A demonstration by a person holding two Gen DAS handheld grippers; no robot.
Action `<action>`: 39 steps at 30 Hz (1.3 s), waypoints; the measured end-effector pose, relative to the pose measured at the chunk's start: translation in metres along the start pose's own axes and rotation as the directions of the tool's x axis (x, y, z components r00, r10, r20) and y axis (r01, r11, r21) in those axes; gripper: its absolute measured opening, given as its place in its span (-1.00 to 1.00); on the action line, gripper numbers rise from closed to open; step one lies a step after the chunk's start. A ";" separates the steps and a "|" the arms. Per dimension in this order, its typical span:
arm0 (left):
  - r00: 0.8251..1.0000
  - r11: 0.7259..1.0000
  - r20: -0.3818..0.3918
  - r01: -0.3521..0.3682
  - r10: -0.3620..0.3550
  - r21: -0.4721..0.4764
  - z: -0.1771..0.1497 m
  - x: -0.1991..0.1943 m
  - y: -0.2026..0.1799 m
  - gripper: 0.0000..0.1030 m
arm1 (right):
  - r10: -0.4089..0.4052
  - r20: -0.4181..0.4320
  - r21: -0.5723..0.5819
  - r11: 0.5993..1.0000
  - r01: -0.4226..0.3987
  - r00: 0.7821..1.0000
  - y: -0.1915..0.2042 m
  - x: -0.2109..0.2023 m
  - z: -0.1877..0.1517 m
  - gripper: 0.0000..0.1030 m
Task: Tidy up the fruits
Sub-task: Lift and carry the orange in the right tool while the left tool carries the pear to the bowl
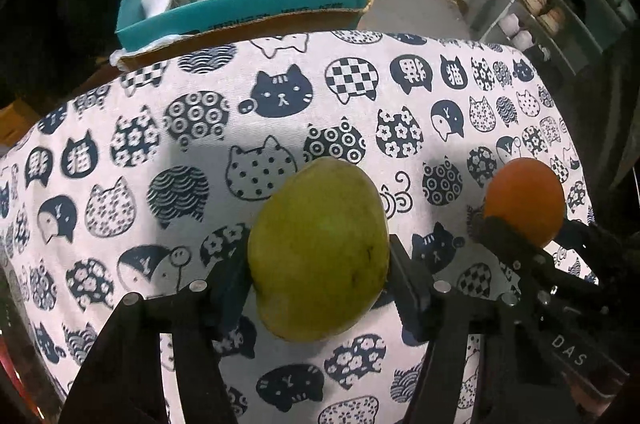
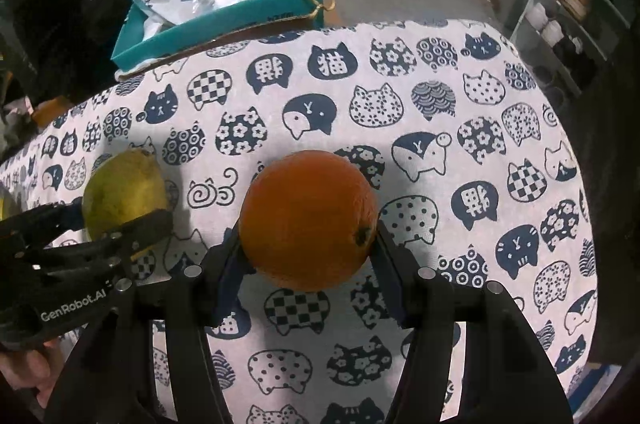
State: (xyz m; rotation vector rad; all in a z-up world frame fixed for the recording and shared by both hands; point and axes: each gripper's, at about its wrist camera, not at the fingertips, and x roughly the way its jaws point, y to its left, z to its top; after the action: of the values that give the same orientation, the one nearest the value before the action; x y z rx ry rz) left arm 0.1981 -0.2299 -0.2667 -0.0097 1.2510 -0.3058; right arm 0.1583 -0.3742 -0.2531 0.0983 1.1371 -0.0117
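Left wrist view: left tool (image 1: 319, 256) clenched on green mango (image 1: 319, 248), held over the cat-print tabletop (image 1: 160, 152); to the right, right tool (image 1: 520, 228) gripping orange (image 1: 524, 200), seen side-on; teal box (image 1: 244, 4) with plastic bags beyond the far edge.

Right wrist view: orange (image 2: 308, 220) centred between right tool (image 2: 308, 244) fingers, dark stem scar visible; left tool (image 2: 124, 220) at left on mango (image 2: 124, 192); "GenRobot.AI" lettering and a bare hand (image 2: 28, 368) shown only here.
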 end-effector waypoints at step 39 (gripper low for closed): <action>0.918 0.995 0.386 -0.073 0.091 -0.062 -0.063 -0.233 0.077 0.24 | 0.128 0.276 -0.222 0.973 -0.067 0.953 0.105 -0.167 0.000 0.13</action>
State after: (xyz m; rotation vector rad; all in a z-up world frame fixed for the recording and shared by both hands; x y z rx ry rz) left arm 0.0917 -0.0915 -0.0833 -0.0553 0.8595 -0.1894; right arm 0.0940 -0.2763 -0.0945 -0.0355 0.8342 0.1780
